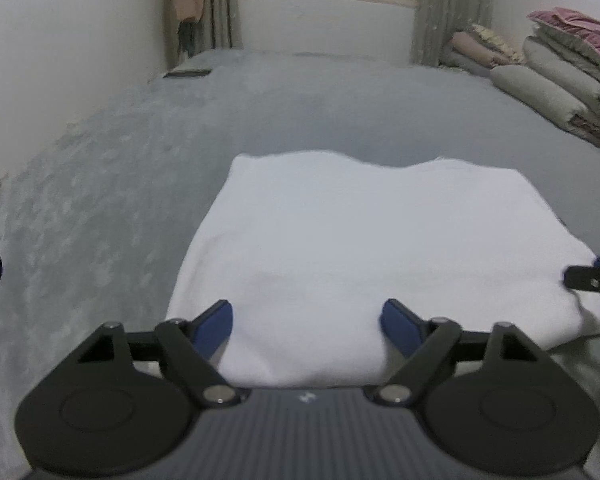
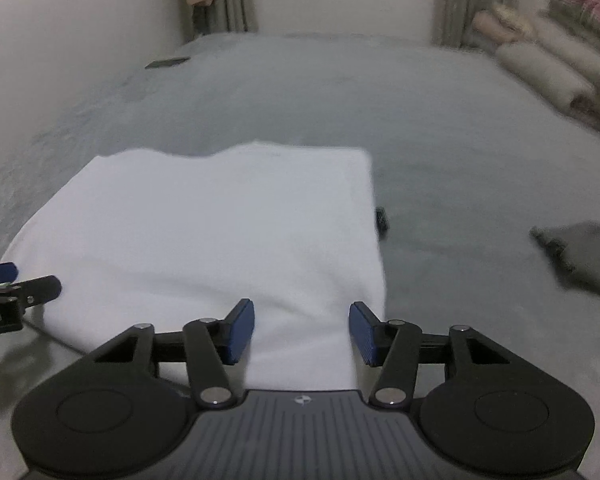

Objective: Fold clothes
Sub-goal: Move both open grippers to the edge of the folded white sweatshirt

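A white garment (image 1: 364,248) lies folded into a rough rectangle on the grey bed; in the right wrist view the same white garment (image 2: 204,236) fills the lower left. My left gripper (image 1: 306,322) is open, its blue pads straddling the garment's near edge on the left part. My right gripper (image 2: 302,330) is open too, its pads either side of the near right corner. Each gripper shows at the edge of the other's view: the right gripper (image 1: 592,278) at the right, the left gripper (image 2: 16,284) at the left. Nothing is pinched.
The grey bed cover (image 1: 300,104) stretches to a window wall. Stacked quilts and pillows (image 1: 560,76) line the far right. A dark flat object (image 1: 187,73) lies far left. A grey cloth (image 2: 580,256) lies to the right, and a small black item (image 2: 382,218) sits beside the garment.
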The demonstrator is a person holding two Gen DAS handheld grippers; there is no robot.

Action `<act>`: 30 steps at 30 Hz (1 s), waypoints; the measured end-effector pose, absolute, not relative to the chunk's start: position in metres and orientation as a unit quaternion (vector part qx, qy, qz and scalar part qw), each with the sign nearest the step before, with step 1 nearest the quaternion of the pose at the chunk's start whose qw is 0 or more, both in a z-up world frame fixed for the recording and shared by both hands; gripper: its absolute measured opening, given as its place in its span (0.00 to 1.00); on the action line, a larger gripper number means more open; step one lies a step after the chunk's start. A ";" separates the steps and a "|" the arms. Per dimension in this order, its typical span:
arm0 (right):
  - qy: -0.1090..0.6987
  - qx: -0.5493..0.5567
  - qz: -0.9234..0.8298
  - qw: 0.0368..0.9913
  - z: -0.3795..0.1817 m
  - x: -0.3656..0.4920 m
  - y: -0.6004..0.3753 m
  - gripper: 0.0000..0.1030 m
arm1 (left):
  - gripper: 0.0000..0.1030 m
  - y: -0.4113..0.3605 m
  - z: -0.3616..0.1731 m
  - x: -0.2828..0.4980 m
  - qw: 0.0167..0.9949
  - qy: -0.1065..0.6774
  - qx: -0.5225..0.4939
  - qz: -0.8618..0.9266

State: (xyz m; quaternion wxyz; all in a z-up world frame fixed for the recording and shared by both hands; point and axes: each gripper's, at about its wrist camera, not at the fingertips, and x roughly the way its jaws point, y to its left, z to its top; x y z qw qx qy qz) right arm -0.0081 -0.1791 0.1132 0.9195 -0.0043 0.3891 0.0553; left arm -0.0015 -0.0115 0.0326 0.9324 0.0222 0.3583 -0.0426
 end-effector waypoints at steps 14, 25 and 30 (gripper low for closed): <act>0.390 -0.037 0.063 0.918 0.108 -0.008 -0.171 0.51 | 0.86 -0.012 0.029 -0.002 0.929 0.368 0.021 -0.034; 0.365 -0.001 0.066 0.929 0.119 -0.017 -0.178 0.52 | 0.83 -0.015 0.040 -0.006 0.933 0.351 0.020 -0.073; 0.390 -0.022 0.072 0.918 0.108 -0.012 -0.171 0.54 | 0.90 -0.014 0.031 0.001 0.926 0.371 0.024 -0.061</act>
